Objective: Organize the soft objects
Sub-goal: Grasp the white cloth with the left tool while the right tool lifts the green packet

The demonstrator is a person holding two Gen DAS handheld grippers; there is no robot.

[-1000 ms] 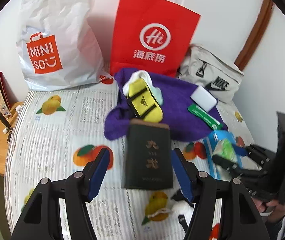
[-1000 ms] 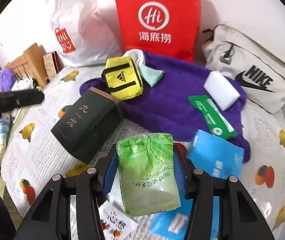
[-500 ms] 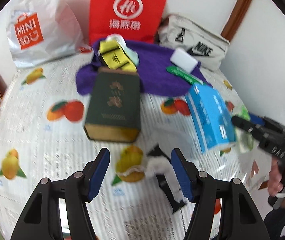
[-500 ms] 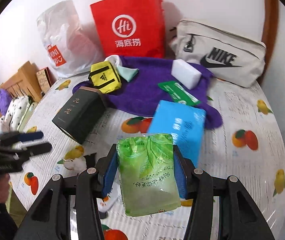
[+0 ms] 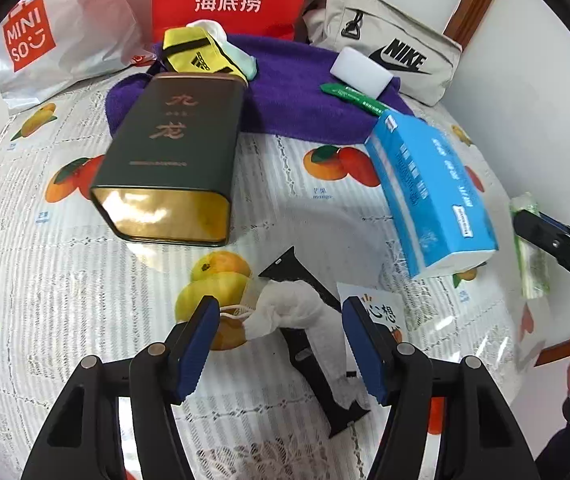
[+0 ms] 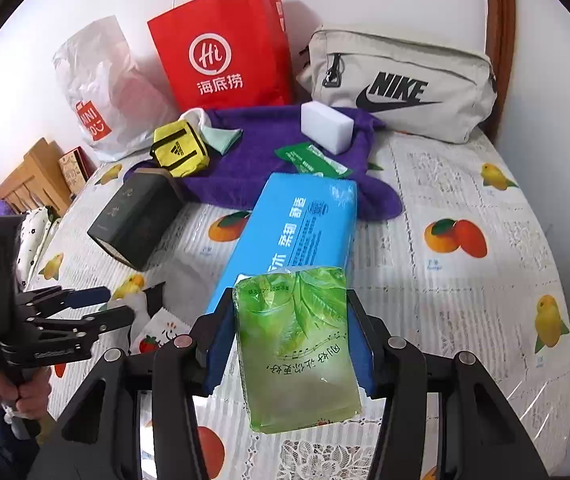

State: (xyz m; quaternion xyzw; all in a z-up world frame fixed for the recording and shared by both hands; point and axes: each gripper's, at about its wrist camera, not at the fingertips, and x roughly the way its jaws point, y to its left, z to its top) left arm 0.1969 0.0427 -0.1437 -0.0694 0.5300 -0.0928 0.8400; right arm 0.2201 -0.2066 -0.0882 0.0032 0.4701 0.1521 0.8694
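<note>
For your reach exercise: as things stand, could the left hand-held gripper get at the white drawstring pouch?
Probably yes: the left hand-held gripper is open and empty, the white drawstring pouch lies uncovered between its fingertips, nothing blocking.

This is a home, probably a dining corner or bedroom. A round table (image 6: 465, 184) wears a lace cloth printed with fruit under clear plastic. Behind it, against a plain white wall, stand a red bag (image 6: 225, 48) and a white shopping bag (image 6: 101, 88), with a Nike pouch (image 6: 405, 84) beside them. Left of the table are wooden furniture (image 6: 33, 176) and spotted bedding (image 6: 35, 236).
</note>
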